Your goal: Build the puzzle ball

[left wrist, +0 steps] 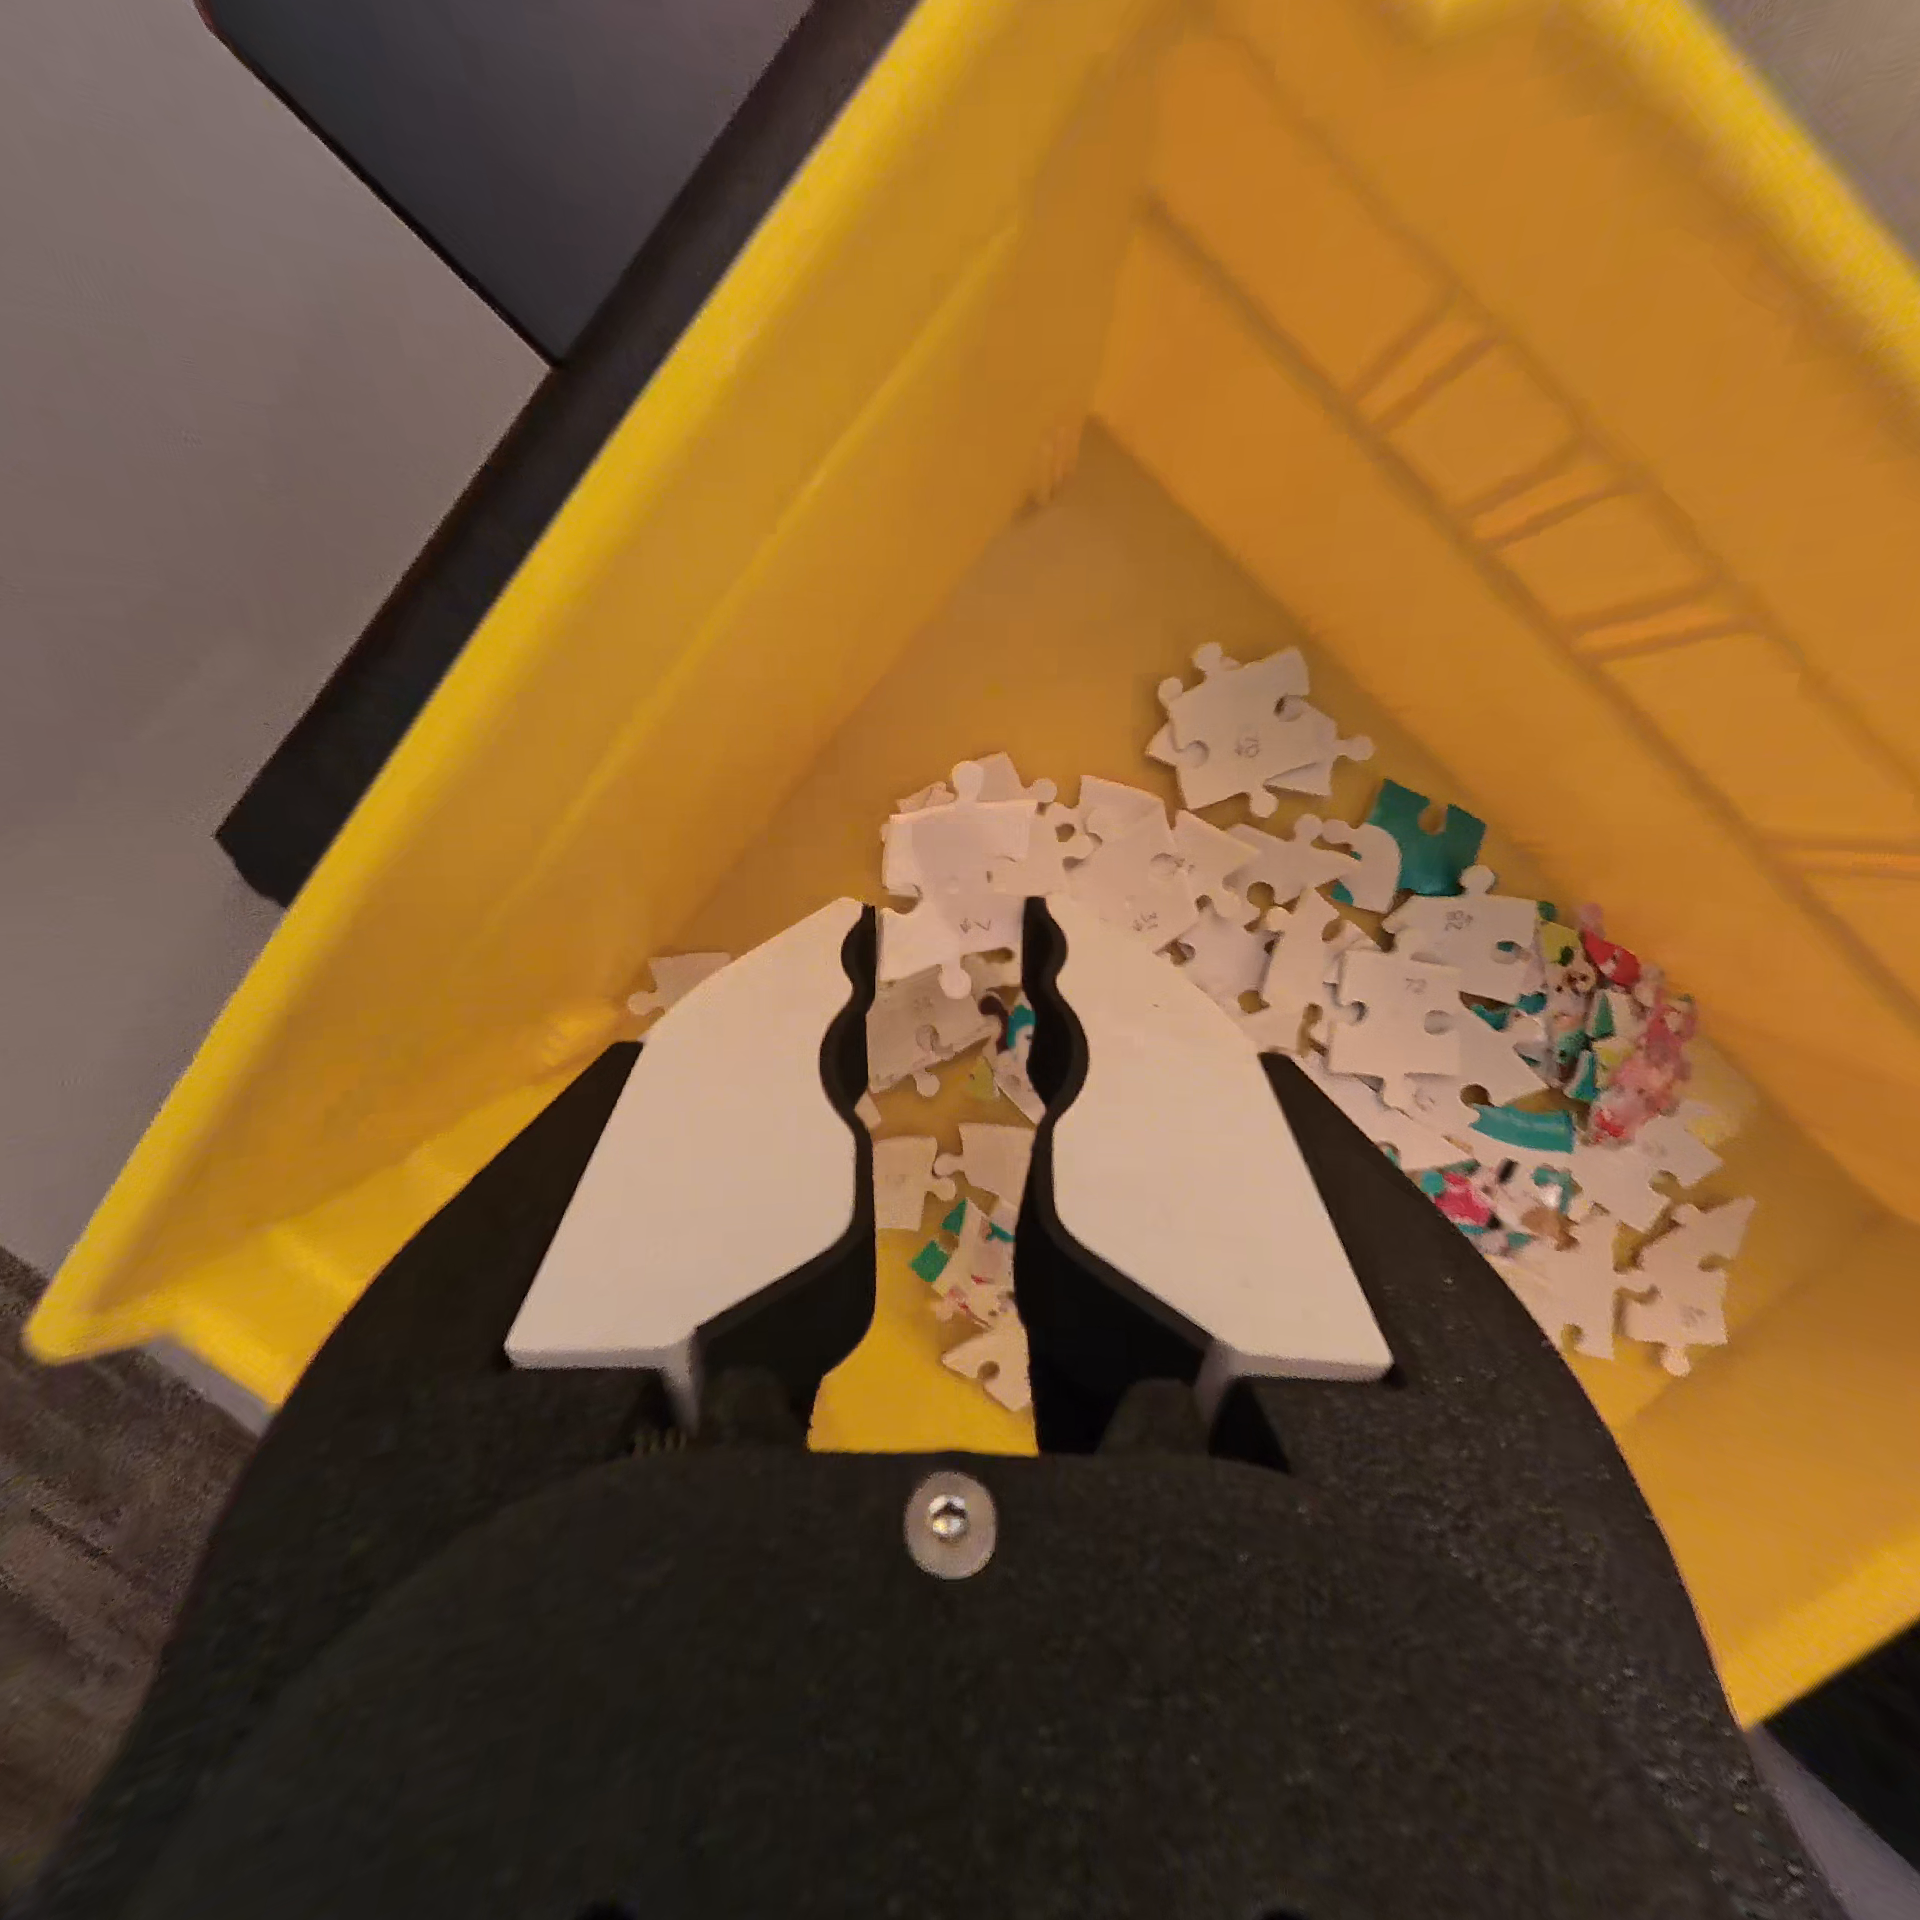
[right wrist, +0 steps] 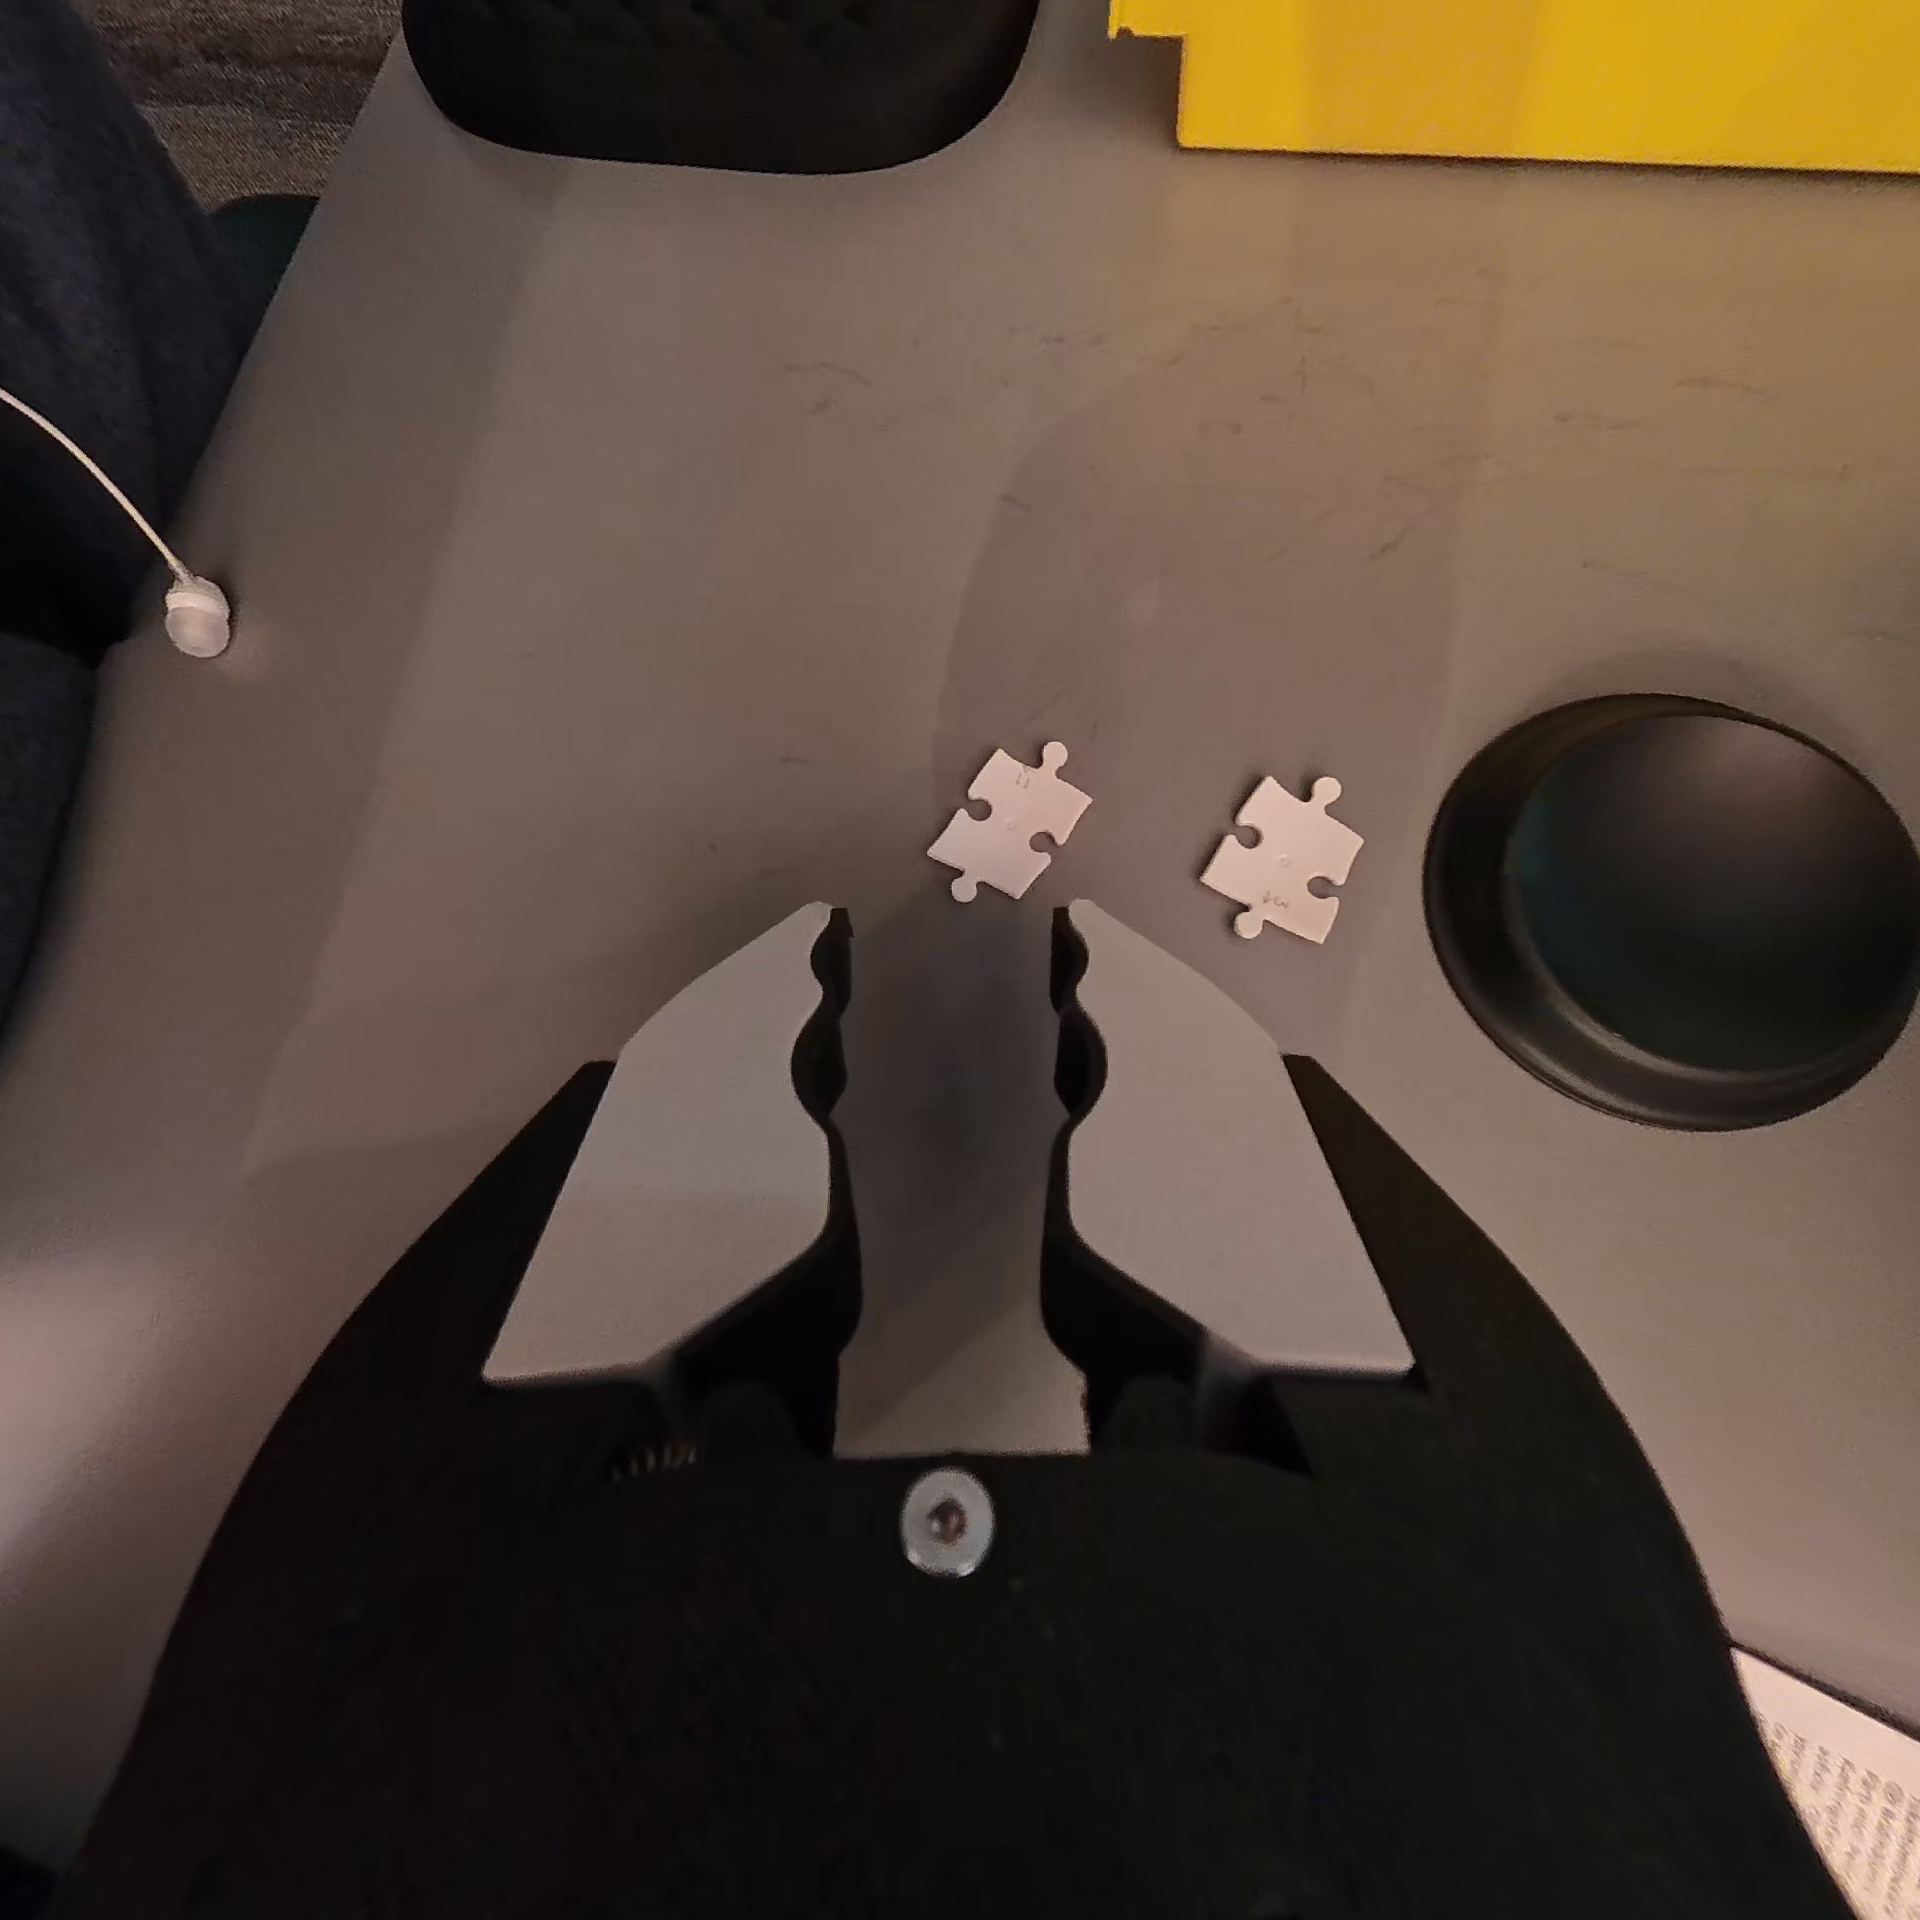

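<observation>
My left hand-held gripper (left wrist: 945, 920) hangs spread and empty over the heap of puzzle pieces (left wrist: 1299, 997) lying mostly blank side up in the yellow bin (left wrist: 644, 665). My right hand-held gripper (right wrist: 951, 914), also spread and empty, hovers over the grey worktop (right wrist: 727, 520), its tips just short of the nearer loose piece (right wrist: 1010, 823); a second piece (right wrist: 1286, 860) lies apart, near a black round grommet (right wrist: 1673, 914).

puzzle pieces (left wrist: 1299, 997): heaped in yellow bin (left wrist: 727, 582) | two pieces (right wrist: 1010, 823) flat, apart, on table

puzzle pieces (left wrist: 1299, 997) in bin (left wrist: 644, 665) (heaped rightward)
</observation>
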Demonstrator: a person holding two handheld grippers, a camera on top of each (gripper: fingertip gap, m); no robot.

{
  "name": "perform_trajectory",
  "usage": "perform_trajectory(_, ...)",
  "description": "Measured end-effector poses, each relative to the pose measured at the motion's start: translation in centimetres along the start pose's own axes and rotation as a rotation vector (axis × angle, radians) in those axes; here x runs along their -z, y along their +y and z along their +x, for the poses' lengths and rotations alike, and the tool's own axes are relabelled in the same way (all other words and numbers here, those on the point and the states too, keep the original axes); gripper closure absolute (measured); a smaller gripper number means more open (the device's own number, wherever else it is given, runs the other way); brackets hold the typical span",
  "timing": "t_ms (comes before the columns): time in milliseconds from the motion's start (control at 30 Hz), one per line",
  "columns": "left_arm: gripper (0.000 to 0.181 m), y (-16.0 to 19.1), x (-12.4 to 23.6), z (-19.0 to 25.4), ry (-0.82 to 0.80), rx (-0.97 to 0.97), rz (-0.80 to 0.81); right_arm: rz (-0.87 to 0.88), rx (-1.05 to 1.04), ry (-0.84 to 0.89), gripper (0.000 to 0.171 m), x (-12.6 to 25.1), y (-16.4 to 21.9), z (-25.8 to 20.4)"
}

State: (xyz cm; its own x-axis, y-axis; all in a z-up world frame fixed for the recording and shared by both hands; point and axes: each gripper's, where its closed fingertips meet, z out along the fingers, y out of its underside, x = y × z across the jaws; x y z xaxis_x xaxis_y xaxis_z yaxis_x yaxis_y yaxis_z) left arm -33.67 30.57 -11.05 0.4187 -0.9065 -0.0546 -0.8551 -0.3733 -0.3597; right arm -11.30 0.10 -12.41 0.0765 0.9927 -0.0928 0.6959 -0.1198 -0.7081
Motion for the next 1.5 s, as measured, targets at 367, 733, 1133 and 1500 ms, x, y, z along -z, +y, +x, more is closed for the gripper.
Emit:
perform_trajectory(367, 0.155, -3.3, 7.1, 14.8, 0.207, -0.403, 0.085, 0.058, 0.044, 0.039, 0.133, 3.7, -2.2, -0.4)
perform_trajectory(733, 0.155, -7.5, -0.3, 30.3, 0.353, -0.958, -0.099, 0.113, 0.162, 0.054, 0.133, 12.7, -4.0, -5.7)
perform_trajectory(1133, 0.155, -9.3, -4.4, 33.5, 0.406, -1.198, -0.218, 0.014, 0.183, -0.046, 0.133, 12.5, -2.3, -7.8)
perform_trajectory(1500, 0.155, -10.5, -7.1, 35.0, 0.482, -1.394, -0.251, -0.048, 0.182, -0.068, 0.133, 12.8, -1.1, -8.5)
